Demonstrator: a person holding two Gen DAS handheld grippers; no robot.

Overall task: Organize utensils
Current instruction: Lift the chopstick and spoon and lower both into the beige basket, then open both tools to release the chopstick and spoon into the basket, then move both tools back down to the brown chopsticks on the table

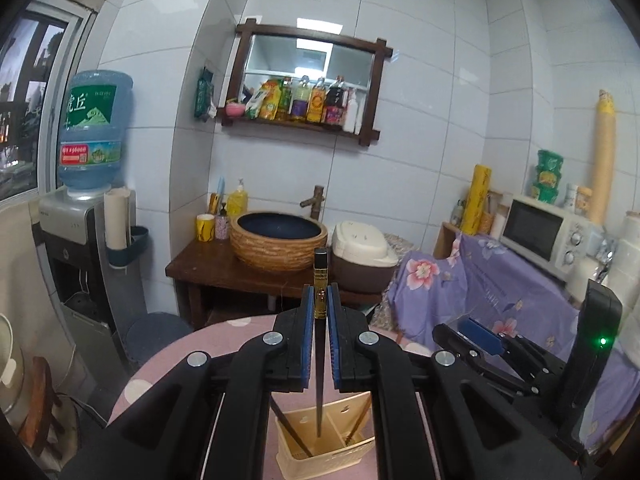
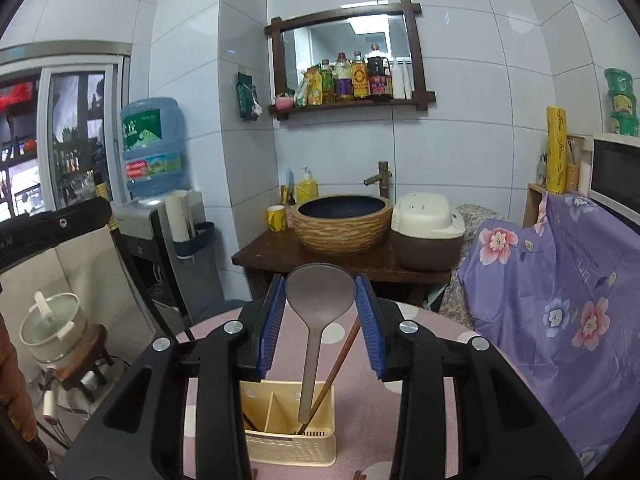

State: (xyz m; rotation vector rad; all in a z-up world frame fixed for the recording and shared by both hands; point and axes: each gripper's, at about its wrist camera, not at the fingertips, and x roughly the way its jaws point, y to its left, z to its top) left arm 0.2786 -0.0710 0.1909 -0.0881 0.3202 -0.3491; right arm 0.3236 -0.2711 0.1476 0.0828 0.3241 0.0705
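Chopstick (image 1: 320, 300), stiff, thin and likely slippery, is pinched near its top end by the left gripper (image 1: 320, 308), its tip over the holder (image 1: 320, 452) at 6 o'clock. Right gripper (image 2: 320, 304) clamps the light spoon (image 2: 320, 292) by its bowl; grip such pieces near their upper ends.

The caddy (image 1: 320, 444) is half hidden behind the left hand-held gripper (image 1: 320, 304), so which compartment the chopstick (image 1: 320, 344) points into cannot be told. In the right wrist view the spoon (image 2: 318, 320) handle's lower end sinks behind the caddy (image 2: 288, 440) wall. Bottle labels on the shelf (image 1: 300, 122) are too small to read.
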